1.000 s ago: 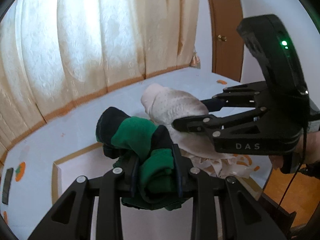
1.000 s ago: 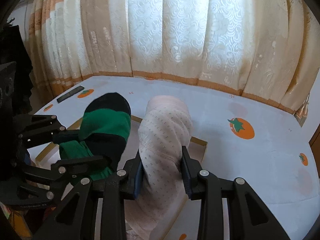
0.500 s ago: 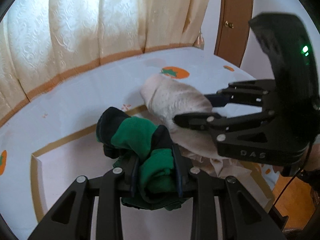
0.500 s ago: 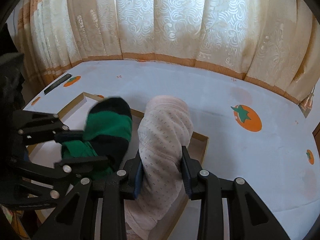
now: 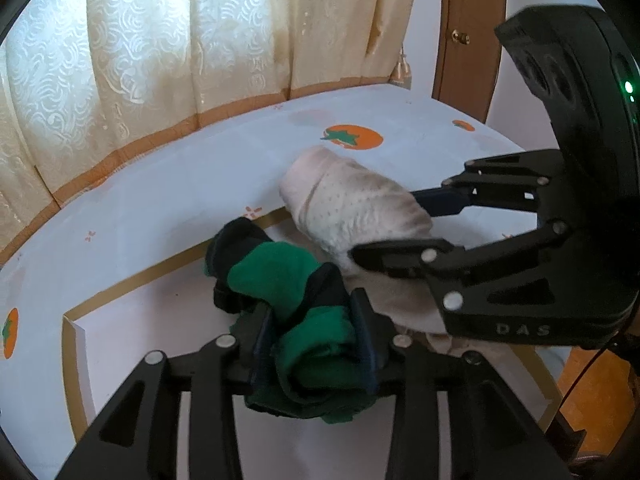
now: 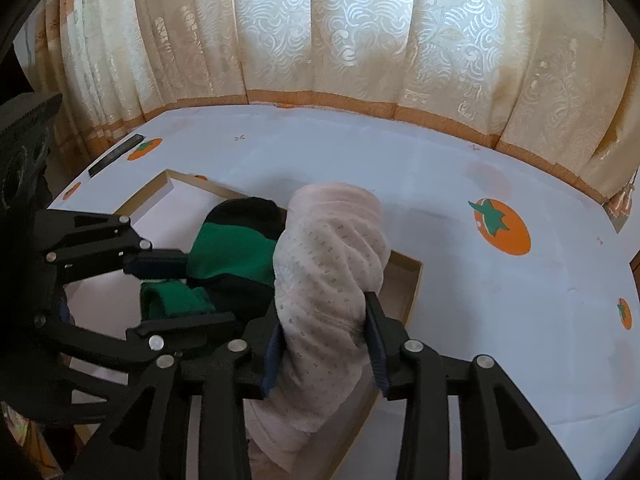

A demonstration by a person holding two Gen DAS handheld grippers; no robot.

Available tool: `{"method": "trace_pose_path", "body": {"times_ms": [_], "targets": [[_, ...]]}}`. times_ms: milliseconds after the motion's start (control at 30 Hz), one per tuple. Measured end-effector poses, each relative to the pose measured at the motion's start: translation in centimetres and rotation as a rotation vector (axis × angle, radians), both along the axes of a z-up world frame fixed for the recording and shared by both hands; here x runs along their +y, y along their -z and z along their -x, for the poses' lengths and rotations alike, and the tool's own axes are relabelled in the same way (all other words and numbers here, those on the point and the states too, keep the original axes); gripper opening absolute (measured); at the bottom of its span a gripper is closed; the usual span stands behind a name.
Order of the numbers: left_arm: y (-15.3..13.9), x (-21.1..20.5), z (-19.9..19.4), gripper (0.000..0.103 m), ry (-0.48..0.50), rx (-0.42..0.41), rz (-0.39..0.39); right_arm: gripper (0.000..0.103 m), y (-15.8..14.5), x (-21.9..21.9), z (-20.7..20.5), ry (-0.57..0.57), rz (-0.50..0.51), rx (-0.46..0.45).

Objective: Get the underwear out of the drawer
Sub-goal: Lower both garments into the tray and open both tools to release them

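Note:
My left gripper point(image 5: 314, 334) is shut on rolled green and black underwear point(image 5: 276, 276), held above the shallow drawer point(image 5: 74, 336) with its tan rim and white floor. My right gripper point(image 6: 326, 330) is shut on rolled pale pink dotted underwear point(image 6: 332, 264), held just right of the green roll. In the left wrist view the right gripper point(image 5: 404, 222) comes in from the right with the pink roll point(image 5: 352, 204). In the right wrist view the left gripper point(image 6: 176, 292) holds the green roll point(image 6: 236, 256) over the drawer point(image 6: 414, 284).
The drawer rests on a bed with a white sheet point(image 6: 400, 168) printed with orange tomatoes point(image 6: 502, 232). A dark remote point(image 6: 116, 156) lies at the bed's far left. Cream curtains point(image 6: 340, 32) hang behind. A wooden door point(image 5: 468, 32) stands at the far right.
Both grippers have tilted down and moved forward, holding their rolls. More of the drawer and bed shows below them. The grips have not changed.

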State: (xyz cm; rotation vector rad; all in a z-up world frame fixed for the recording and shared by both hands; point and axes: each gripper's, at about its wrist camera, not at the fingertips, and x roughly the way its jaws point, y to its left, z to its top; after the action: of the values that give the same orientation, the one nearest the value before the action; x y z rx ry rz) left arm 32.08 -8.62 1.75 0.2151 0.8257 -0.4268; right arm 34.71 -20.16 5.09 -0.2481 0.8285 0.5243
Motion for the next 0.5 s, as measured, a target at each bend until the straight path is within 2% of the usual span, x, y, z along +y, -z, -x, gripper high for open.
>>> {"method": "trace_pose_path", "body": {"times_ms": [67, 167, 233, 333, 500], "targets": [[-0.2, 0.0, 0.3, 0.041, -0.003, -0.011, -0.004, 0.054, -0.1, -0.1, 0.2, 0.009, 0.003, -0.01], [-0.6, 0.2, 0.7, 0.05, -0.017, -0.029, 0.004, 0.058, -0.4, -0.5, 0.5, 0.031, -0.009, -0.024], [-1.4, 0.7, 1.3, 0.061, -0.032, -0.059, 0.025, 0.059, -0.7, -0.8, 0.9, 0.048, -0.019, -0.04], [-2.4, 1.2, 2.3, 0.062, -0.03, -0.079, 0.068, 0.062, -1.4, -1.2, 1.8, 0.057, -0.039, -0.052], [-3.1, 1.4, 4.6, 0.063, -0.016, -0.104, 0.099, 0.063, -2.4, -1.6, 3.7, 0.05, -0.06, -0.053]]}}
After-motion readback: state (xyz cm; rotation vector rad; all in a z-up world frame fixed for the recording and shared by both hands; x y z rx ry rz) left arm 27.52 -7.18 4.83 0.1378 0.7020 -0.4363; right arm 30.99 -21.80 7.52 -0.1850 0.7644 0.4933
